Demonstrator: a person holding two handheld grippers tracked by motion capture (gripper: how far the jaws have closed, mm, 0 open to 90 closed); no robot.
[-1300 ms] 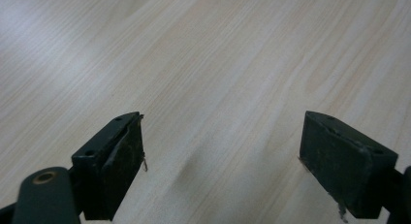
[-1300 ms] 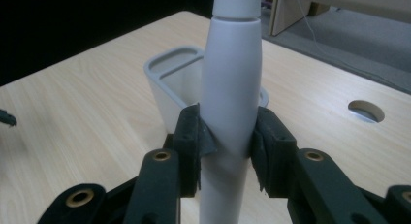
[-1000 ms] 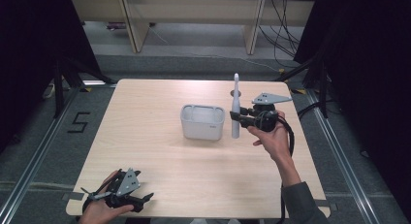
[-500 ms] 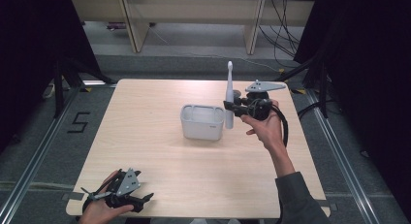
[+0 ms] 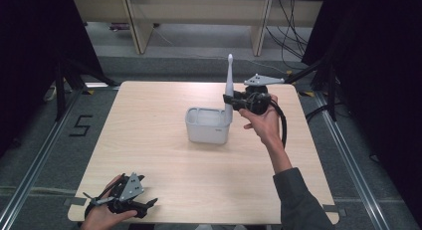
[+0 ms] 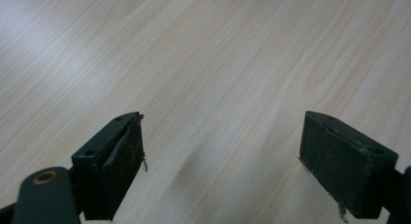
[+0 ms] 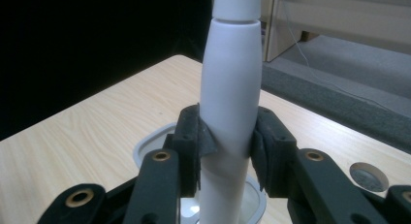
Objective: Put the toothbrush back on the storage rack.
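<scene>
A white electric toothbrush [image 5: 229, 88] stands upright in my right gripper [image 5: 230, 100], which is shut on its handle [image 7: 231, 117]. Its lower end hangs over the right end of a white rectangular holder [image 5: 207, 125] in the middle of the table; the holder's rim [image 7: 150, 141] lies just below the jaws in the right gripper view. Whether the toothbrush touches the holder I cannot tell. My left gripper [image 5: 147, 206] rests at the table's front left corner, open, with bare wood between its pads [image 6: 127, 156].
The light wooden table [image 5: 149, 105] has a round cable hole [image 7: 368, 175] near its far right. Shelving legs and cables stand on the grey floor beyond the table's far edge. Black curtains close both sides.
My right gripper has carried the upright toothbrush leftward, from beside the holder to over its right end. The left gripper has stayed put.
</scene>
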